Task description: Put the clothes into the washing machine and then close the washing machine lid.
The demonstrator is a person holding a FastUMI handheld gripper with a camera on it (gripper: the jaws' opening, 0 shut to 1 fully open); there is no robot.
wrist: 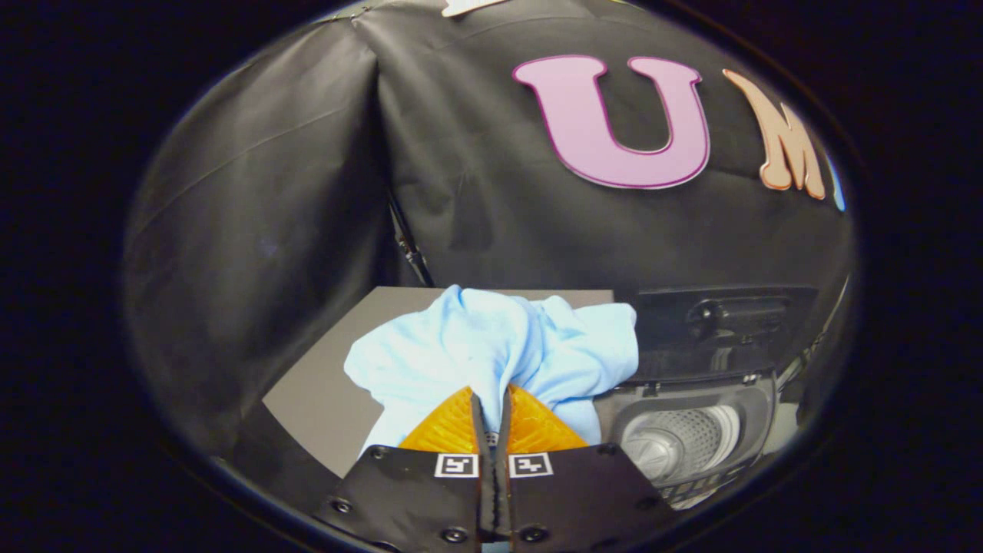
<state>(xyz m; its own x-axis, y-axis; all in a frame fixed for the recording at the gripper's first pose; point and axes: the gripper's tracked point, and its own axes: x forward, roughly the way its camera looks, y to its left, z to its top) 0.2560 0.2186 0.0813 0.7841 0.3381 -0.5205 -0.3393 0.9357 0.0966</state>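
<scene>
On my left I see the black cloth wall of the booth folding into a corner, and below it a grey worktop (322,392) that runs back toward that wall. Moving right, a light blue garment (491,338) hangs bunched just ahead of my hand-held gripper (491,403), its folds spreading out to both sides above the worktop. My two fingers (449,430) are drawn together with only a thin slit between them, and a fold of the blue cloth runs down into that slit, so I read the gripper as clamped on the garment. Right of the garment and lower down sits the washing machine (691,438); its round perforated drum (680,438) is exposed and looks pale inside. Behind the drum the dark lid (722,319) stands raised, leaning back near the booth wall. The garment's right edge hangs just beside the machine's opening, not inside it.
</scene>
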